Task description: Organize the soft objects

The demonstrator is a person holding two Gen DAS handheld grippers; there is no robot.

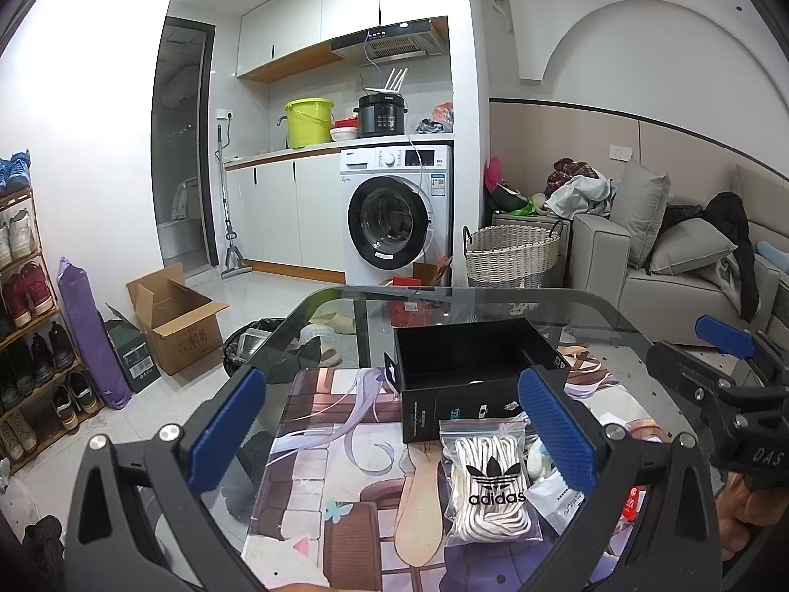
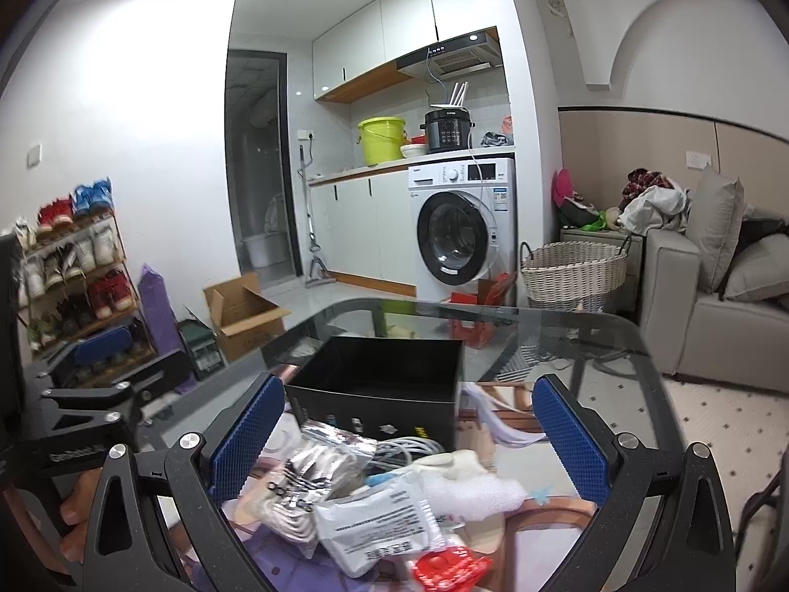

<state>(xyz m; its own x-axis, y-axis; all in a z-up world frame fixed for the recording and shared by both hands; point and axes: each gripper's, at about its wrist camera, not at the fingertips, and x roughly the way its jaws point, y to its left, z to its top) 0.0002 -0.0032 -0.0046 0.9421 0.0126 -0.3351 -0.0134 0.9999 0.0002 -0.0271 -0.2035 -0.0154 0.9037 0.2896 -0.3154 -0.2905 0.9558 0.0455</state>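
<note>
Nothing has yet been put away, as far as can be judged. The black box (image 1: 463, 360) is seen standing open and apparently empty on the printed mat (image 1: 340, 449) that covers part of the glass table (image 1: 591, 306), and every soft object is still lying outside it.

The left gripper (image 1: 394, 434) is held with its jaws spread wide and nothing is gripped between them. Just ahead of it and towards its right finger, the zip bag of white laces (image 1: 488, 483) marked "adidas" is lying flat on the mat, its top edge touching the near wall of the box. The box itself is placed straight ahead, beyond the bag.

The right gripper (image 2: 409, 444) is likewise held open and empty. A loose heap is spread below and between its fingers: the same zip bag of laces (image 2: 305, 473) towards its left finger, a white sealed packet (image 2: 384, 523) in the middle, a piece of white foam wrap (image 2: 473, 488) towards its right finger, a red plastic item (image 2: 444, 567) nearest the camera, and a coil of pale cable (image 2: 409, 446) against the box front. The box (image 2: 379, 385) is found directly ahead, behind the heap.

The whole task is therefore judged to be left: each soft item must be picked up in turn and dropped into the box. The lace bag seems the likeliest first candidate for the left gripper, being best centred before it.
</note>
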